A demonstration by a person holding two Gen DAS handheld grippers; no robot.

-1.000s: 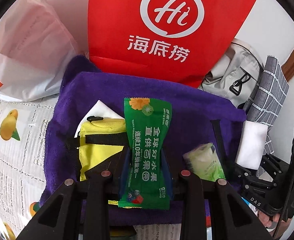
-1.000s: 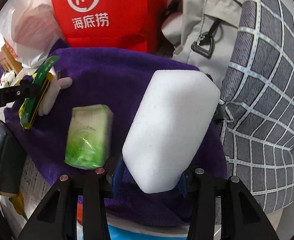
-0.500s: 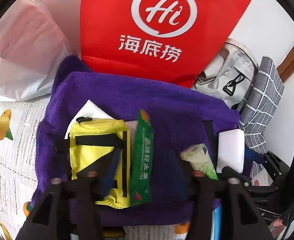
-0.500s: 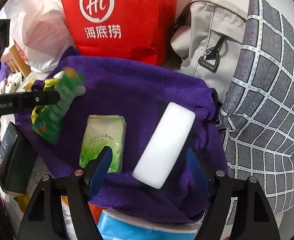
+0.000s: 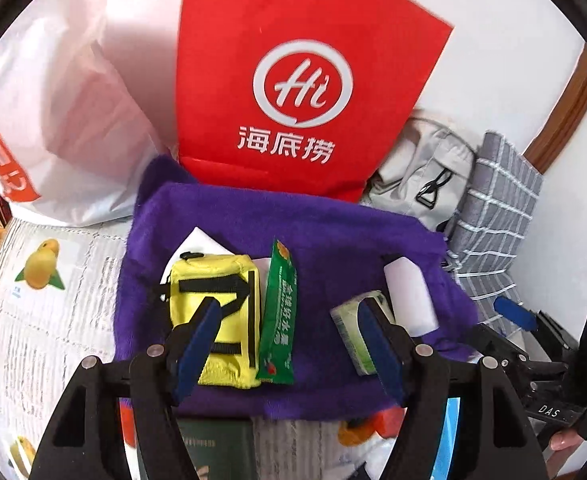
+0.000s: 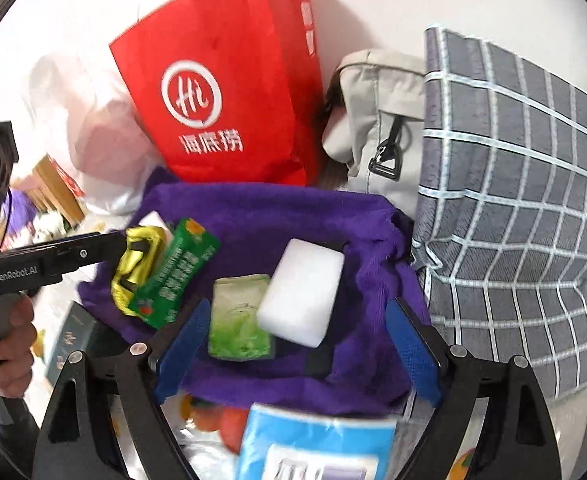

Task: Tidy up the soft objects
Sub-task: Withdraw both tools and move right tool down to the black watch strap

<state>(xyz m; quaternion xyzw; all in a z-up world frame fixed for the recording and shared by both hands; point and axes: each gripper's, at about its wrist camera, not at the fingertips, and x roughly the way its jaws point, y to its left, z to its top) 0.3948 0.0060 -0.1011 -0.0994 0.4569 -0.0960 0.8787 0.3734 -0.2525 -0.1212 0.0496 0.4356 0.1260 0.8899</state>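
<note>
- Both jaws are held wide apart and empty: left gripper [image 5: 287, 322], right gripper [image 6: 299, 344]
- Four soft items are seen laid on the purple towel [image 5: 333, 240]: yellow pouch [image 5: 213, 280] and green snack packet [image 5: 279, 312] toward its left edge, tissue pack [image 6: 239, 318] and white sponge [image 6: 301, 292] toward its right
- Sorting is judged nearly done; nothing is gripped
- Behind the towel, a red paper bag [image 5: 293, 80], a grey backpack [image 6: 377, 120] and a checked cushion [image 6: 513, 200] are seen against a white wall
</note>
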